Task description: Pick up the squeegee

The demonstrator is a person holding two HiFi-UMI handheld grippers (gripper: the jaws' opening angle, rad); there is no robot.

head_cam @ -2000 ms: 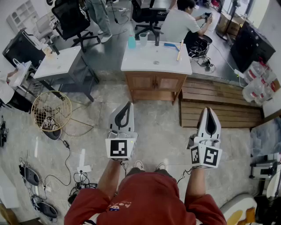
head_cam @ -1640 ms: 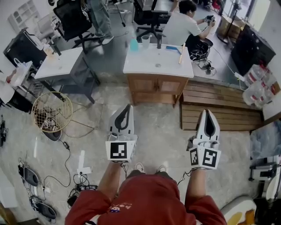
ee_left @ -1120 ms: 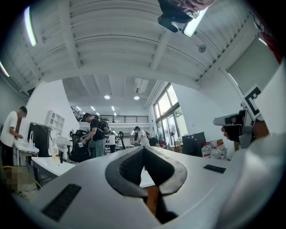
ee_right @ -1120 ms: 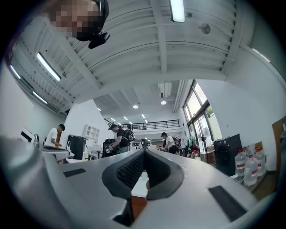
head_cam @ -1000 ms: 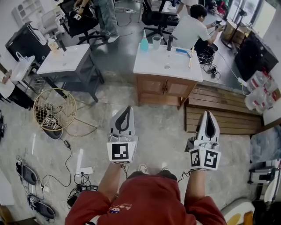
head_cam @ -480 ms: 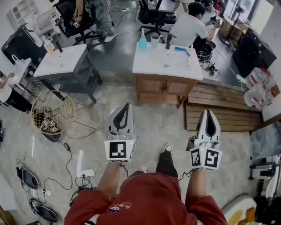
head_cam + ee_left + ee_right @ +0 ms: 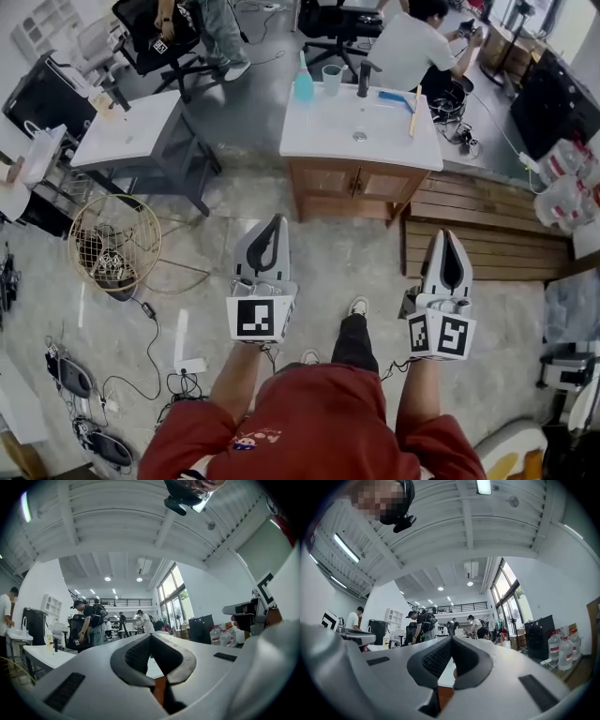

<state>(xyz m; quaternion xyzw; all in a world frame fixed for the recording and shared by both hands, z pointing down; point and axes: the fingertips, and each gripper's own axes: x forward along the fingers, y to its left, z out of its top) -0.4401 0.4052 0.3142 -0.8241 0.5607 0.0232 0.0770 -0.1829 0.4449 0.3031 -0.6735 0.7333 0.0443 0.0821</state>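
A white sink counter [image 7: 319,131] on a wooden cabinet stands ahead at the top of the head view. On its right end lie a blue-handled tool [image 7: 394,96] and a long pale stick [image 7: 413,97]; the squeegee is among these, too small to tell apart. My left gripper [image 7: 274,225] and right gripper [image 7: 447,236] are held out side by side over the floor, well short of the counter. Both are shut with nothing between the jaws. The left gripper [image 7: 151,635] and right gripper [image 7: 452,639] views show the jaws pressed together, pointing across the room.
A blue spray bottle [image 7: 304,86], a clear cup [image 7: 331,80] and a dark tap [image 7: 364,79] stand at the counter's back. Right of the cabinet lies a wooden platform [image 7: 478,225]. A wire basket [image 7: 114,242], a grey table [image 7: 131,131] and floor cables are left. A person [image 7: 412,42] sits behind the counter.
The person has stepped forward, one foot now ahead, and the counter has come closer. Both grippers travelled with the body and stayed shut.
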